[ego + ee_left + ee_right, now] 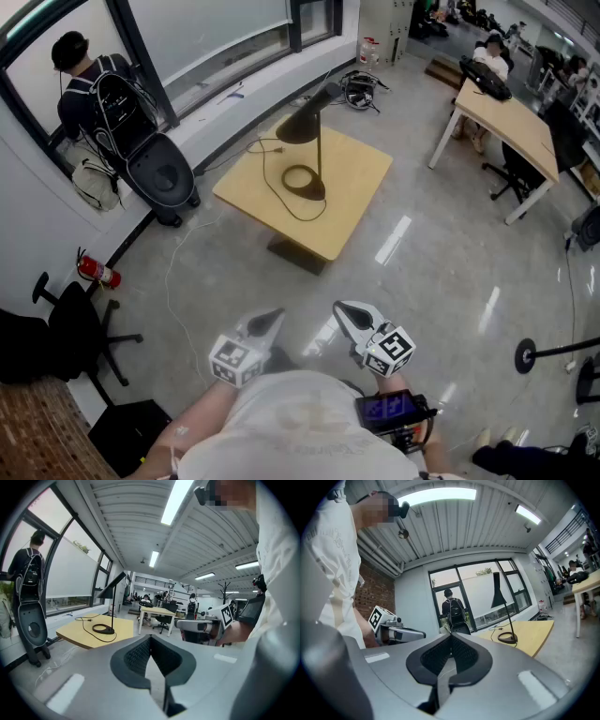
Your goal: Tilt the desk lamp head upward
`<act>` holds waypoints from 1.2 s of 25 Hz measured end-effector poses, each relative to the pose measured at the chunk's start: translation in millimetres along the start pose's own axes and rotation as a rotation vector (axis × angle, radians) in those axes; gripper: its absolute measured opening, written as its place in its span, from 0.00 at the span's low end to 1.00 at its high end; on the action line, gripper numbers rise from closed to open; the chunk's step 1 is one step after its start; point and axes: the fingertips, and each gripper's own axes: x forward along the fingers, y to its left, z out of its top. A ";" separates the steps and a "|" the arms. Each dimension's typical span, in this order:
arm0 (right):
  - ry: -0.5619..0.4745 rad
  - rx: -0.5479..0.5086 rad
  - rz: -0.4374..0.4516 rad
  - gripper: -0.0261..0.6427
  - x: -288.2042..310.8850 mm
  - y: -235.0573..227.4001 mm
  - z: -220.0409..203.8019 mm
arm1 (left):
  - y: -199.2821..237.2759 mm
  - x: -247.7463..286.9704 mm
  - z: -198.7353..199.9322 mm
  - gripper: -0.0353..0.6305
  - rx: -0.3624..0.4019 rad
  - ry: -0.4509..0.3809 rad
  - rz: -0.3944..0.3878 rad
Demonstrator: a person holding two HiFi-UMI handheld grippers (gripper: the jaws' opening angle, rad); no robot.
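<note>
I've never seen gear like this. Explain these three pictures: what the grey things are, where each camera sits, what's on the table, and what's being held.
There is no robot here. A person holds a two-jaw tool in each hand: the left gripper and the right gripper. The cubes with square markers belong to them. The head view comes from a camera on the person's head, looking steeply down. The two gripper views come from cameras riding on each gripper, looking along its jaws. On the wooden table stands a black desk lamp, its cord looped beside the base. Both grippers are shut and hold nothing, with floor between them and the table.
</note>
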 end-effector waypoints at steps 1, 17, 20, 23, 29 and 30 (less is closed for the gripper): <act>-0.001 -0.003 0.008 0.06 -0.6 2.6 0.5 | -0.2 -1.3 -1.5 0.05 -0.002 0.001 0.003; -0.003 -0.018 -0.026 0.06 -1.5 6.4 -0.2 | 7.3 -20.7 -9.9 0.05 -0.025 -0.024 0.050; 0.005 -0.020 -0.026 0.06 0.3 8.1 -1.7 | 8.9 -25.8 -11.3 0.05 -0.028 -0.029 0.061; 0.012 -0.026 -0.019 0.06 4.0 10.1 -1.2 | 11.2 -30.9 -7.6 0.05 -0.038 -0.039 0.076; 0.037 -0.034 -0.010 0.06 11.9 11.2 3.6 | 18.5 -41.0 0.2 0.05 -0.049 -0.054 0.110; 0.041 -0.035 -0.009 0.06 12.7 10.9 3.0 | 19.4 -41.9 -0.3 0.05 -0.051 -0.055 0.113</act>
